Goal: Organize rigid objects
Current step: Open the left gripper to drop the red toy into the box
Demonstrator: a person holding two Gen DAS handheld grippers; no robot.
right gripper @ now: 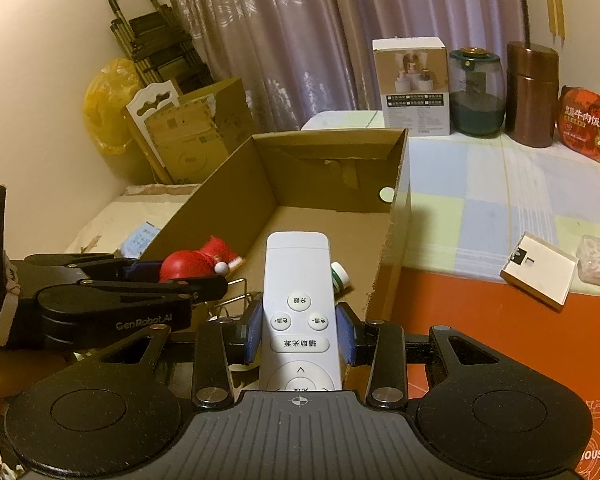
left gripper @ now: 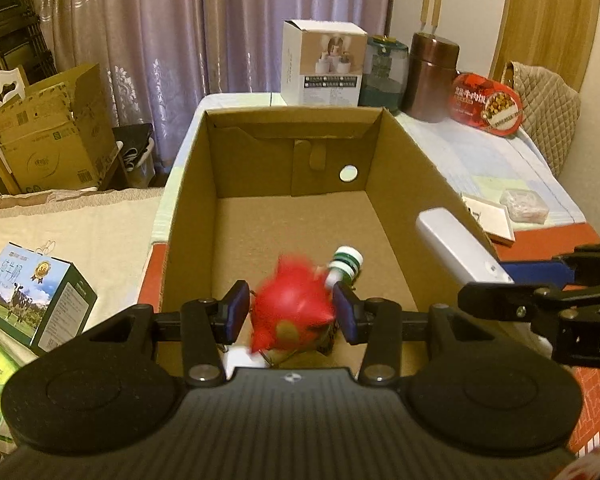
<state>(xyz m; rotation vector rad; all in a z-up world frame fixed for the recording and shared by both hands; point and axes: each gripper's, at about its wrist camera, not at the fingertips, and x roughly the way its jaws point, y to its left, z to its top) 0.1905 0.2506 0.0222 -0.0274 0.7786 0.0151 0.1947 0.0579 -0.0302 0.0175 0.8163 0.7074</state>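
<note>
Both grippers hang over the open cardboard box (left gripper: 396, 184) – the left gripper (left gripper: 292, 312) pinching a red toy figure (left gripper: 290, 308), the right gripper (right gripper: 300, 332) pinching a white remote (right gripper: 298, 304) lengthwise – likely to set them beside the small bottle (left gripper: 346, 266) already inside.

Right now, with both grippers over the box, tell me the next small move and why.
Probably lower the left gripper a little further into the box and then open it. Its pads sit against the red toy, which hangs above the floor near the small bottle. The right gripper holds the remote clamped over the box's near end, so that could follow.
</note>
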